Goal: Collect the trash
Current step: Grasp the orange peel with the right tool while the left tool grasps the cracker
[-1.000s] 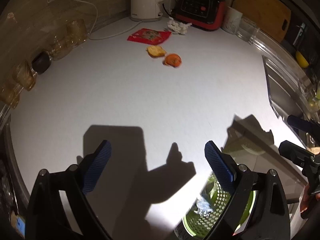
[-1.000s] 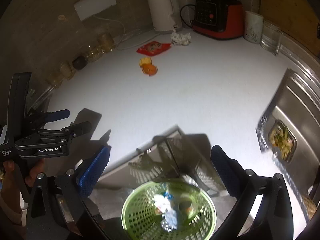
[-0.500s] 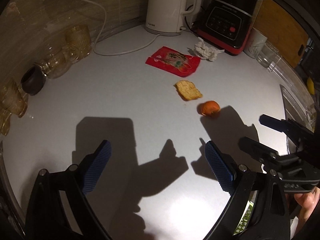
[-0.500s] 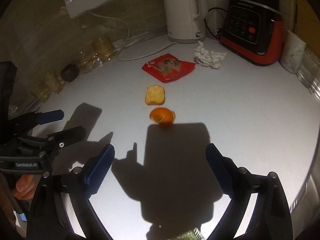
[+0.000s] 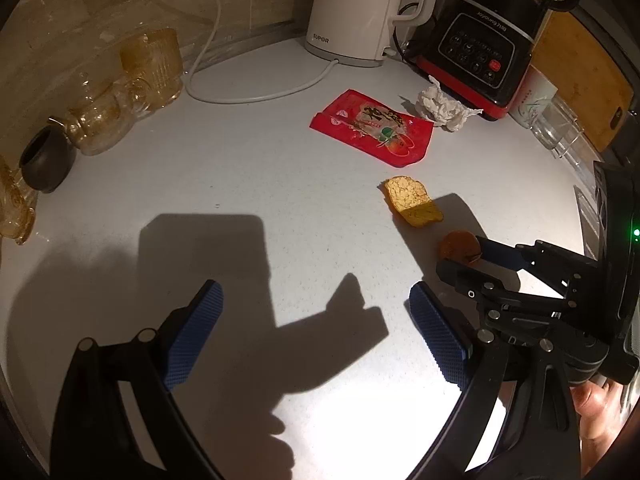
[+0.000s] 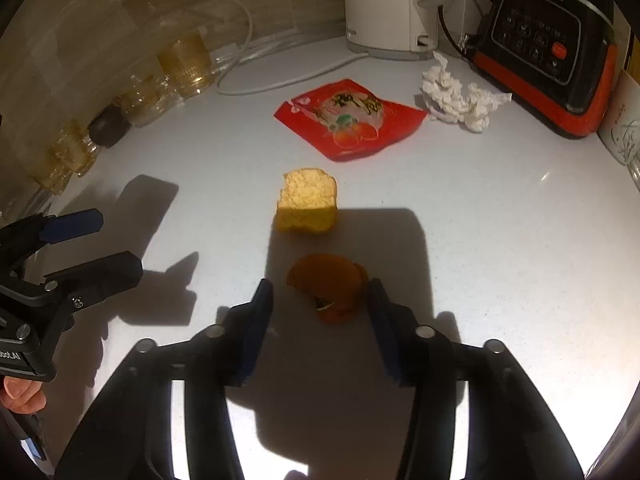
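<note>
Out on the open middle of the white counter (image 6: 500,240), the orange peel (image 6: 328,286) lies between the right gripper (image 6: 320,300)'s closing, not-yet-touching jaws, looking light, soft and crushable, so pinch its outer edges gently; the left gripper (image 5: 316,312) hangs open, empty.

"SUPOR" — white kettle (image 5: 352,12)

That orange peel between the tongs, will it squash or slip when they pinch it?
The orange peel looks like a hollow, curled cup, so it will probably flex and dent rather than resist. It seems light and may skid across the smooth white counter if only one side is pushed. The right tongs, just closing, have ribbed pads, which should limit slipping.
</note>
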Demonstrator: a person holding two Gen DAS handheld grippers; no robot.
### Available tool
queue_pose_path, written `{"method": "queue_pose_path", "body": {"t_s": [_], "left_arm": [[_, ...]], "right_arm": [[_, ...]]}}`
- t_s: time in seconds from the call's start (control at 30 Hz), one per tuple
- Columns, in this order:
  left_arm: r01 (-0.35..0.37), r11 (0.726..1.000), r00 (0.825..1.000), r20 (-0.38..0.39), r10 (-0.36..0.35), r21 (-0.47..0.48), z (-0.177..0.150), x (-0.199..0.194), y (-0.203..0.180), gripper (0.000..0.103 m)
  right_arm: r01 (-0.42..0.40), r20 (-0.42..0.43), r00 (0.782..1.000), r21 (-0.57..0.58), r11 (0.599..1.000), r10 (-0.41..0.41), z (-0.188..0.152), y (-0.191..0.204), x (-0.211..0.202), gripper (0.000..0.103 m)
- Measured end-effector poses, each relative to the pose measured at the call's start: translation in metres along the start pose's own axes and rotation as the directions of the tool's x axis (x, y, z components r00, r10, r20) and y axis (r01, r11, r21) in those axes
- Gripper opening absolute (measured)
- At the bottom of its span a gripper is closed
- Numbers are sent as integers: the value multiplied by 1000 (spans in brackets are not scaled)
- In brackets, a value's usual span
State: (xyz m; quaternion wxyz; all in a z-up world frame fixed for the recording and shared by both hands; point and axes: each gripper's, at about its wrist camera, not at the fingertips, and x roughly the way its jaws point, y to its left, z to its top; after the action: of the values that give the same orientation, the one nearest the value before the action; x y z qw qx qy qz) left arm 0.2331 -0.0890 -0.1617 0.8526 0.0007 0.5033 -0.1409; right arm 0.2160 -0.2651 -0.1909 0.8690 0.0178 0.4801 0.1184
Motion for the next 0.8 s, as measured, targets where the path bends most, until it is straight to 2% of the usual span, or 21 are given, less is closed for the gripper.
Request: {"method": "queue_pose_path", "body": {"t_s": [0.1,0.13,0.17,0.33,0.43,0.57,0.8], "left_arm": [[5,1000,1000,-2,-5,6,3,4,-3,90],[7,1000,1000,-3,-7,8,4,6,-4,90],[9,1000,1000,-3,-9,10,6,7,-6,90],[53,998,999,-11,-53,26,15,16,-23,90],[87,995,996,-20,-87,47,21,27,-39,90],[83,994,996,-36,-81,67,29,46,-60,90],[34,999,998,-55,-33,8,43,73,-80,90]], "right_arm": [[-3,-5,1000,15,1000,3,2,-4,1,33],[-6,-5,1000,21,1000,6,2,-5,1,26],[-7,-5,1000,26,1000,7,2,-7,0,25],[-11,8,1000,62,998,10,-2,-18,-12,22],[15,19,1000,80,997,-17,-8,-27,-28,22],[30,40,999,123,992,-35,-18,-43,-54,22],[38,61,997,181,983,-50,-36,-67,-76,23]]}}
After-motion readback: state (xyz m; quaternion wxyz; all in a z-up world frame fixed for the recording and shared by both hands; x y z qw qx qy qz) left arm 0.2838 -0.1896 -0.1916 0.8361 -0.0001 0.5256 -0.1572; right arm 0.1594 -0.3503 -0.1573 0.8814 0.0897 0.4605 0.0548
